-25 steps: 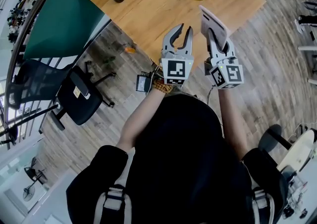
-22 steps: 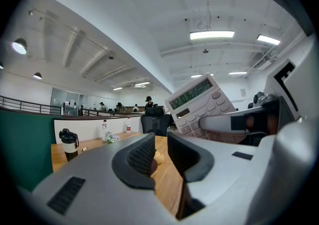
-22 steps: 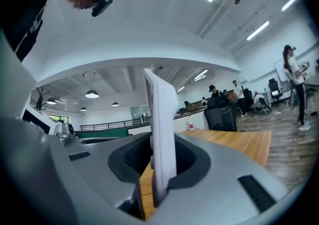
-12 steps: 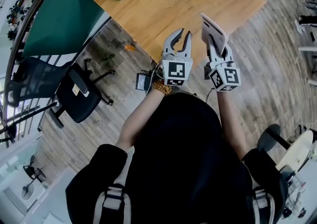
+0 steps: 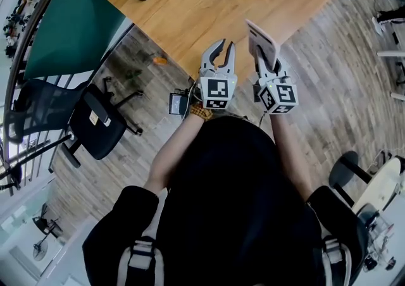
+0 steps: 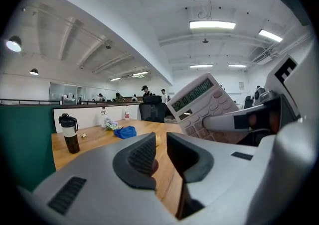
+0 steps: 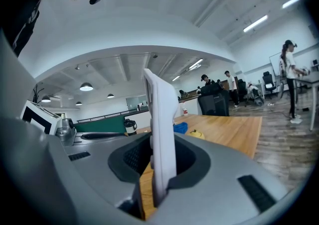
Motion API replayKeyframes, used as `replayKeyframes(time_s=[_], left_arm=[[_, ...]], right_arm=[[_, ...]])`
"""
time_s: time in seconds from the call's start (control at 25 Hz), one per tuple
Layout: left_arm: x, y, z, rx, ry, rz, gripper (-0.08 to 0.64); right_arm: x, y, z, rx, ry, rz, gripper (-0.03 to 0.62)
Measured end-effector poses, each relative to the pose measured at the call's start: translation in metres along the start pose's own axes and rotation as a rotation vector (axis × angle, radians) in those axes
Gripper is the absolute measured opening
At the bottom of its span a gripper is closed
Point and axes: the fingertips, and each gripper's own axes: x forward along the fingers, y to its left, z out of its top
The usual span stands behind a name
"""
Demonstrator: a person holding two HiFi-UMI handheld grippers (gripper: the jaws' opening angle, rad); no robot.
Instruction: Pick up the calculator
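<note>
Wooden table [image 5: 190, 19] below us, calculator off it and in our right gripper.

We have the calculator [image 5: 261, 43] pinched edge-on between the jaws of the right gripper [image 5: 264, 64], upright above the table's near edge and clear of the wood. Its keys and display face our left gripper [image 5: 219, 50], whose jaws stand a little apart with nothing between them. The pick-up looks done to us. How deep the pads bite is hard to read, perhaps only the lower end, so the next move calls for a firm squeeze and a steady hold without tilting.
</note>
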Motion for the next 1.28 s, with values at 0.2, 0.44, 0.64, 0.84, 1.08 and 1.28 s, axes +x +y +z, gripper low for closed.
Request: replayKeyframes(time_s=[0.2,0.44,0.64,0.84,1.08,1.28], left_arm=[[0.002,-0.005,-0.013,-0.001,0.032,-0.010,0.074],[0.003,-0.012,-0.022,-0.005,0.053,-0.017,0.067],[0.004,-0.021,-0.026,-0.004,0.066,-0.032,0.064],[0.002,-0.026,-0.032,-0.006,0.080,-0.045,0.061],[0.001,-0.026,-0.039,-0.012,0.100,-0.042,0.060],[0.000,-0.026,-0.041,-0.018,0.111,-0.035,0.060]], right_arm=[[-0.002,-0.005,-0.008,0.009,0.019,-0.010,0.083],[-0.009,-0.012,-0.020,0.018,0.043,-0.026,0.083],[-0.014,-0.017,-0.030,0.027,0.061,-0.027,0.083],[-0.015,-0.017,-0.037,0.034,0.075,-0.030,0.083],[-0.017,-0.015,-0.040,0.031,0.082,-0.026,0.083],[-0.019,-0.015,-0.040,0.026,0.084,-0.025,0.083]])
